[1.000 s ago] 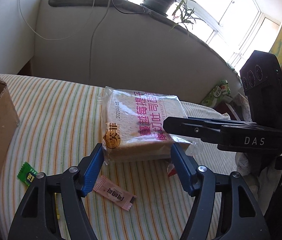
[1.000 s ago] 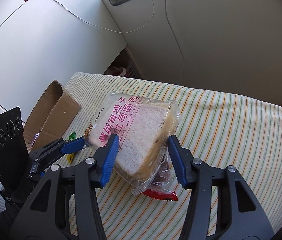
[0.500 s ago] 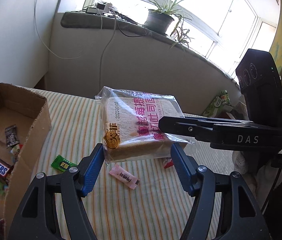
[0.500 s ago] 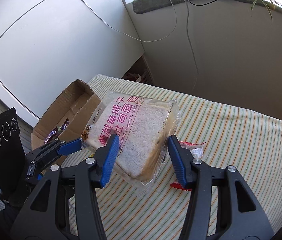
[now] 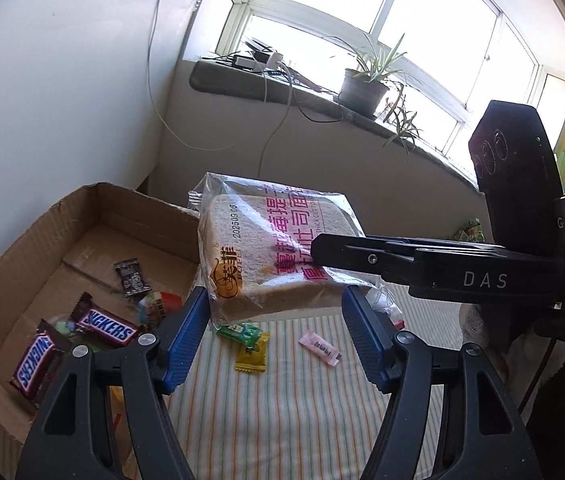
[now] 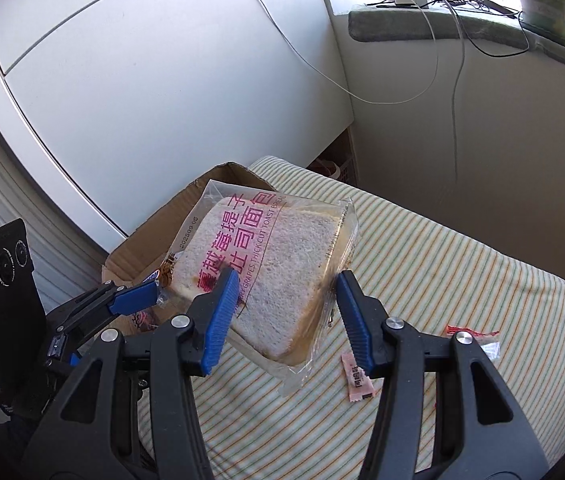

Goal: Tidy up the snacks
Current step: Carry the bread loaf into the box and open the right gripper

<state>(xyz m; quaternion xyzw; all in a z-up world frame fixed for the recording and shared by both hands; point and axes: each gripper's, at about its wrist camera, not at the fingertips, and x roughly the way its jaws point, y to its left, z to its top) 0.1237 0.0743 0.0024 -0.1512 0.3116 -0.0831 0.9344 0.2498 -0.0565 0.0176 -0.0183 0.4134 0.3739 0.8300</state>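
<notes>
- The bread pack (image 5: 278,252) is held clear of the striped cloth (image 5: 282,400), with nothing under it, at the rim of the box (image 5: 94,208).
- The pack is gripped by both tools together. The left gripper (image 5: 274,332) is pressed on its two sides at a wide spread; the right gripper (image 6: 282,312) is pinched across its top and underside at a narrower spread.
- In the left view, the right gripper (image 5: 442,268) is seen reaching in from the right with one finger lying across the printed face of the pack.
- Done so far, as judged from the layout: two Snickers bars (image 5: 82,340), a dark sweet (image 5: 132,278) and some mixed sweets beside them already lie in the box.
- In hand: the pack is judged to be in transfer to the box; it has not been set down.
- Left to do: a green sweet (image 5: 238,330), a yellow sweet (image 5: 252,354) and a pink sachet (image 5: 320,348) lie loose on the cloth, just outside the box.
- A red wrapper (image 6: 470,332) lies further right on the cloth, also unsorted.
- Whether more snacks lie outside the views cannot be told.
- The pack is soft; a firm squeeze is judged likely to crush the slices.
</notes>
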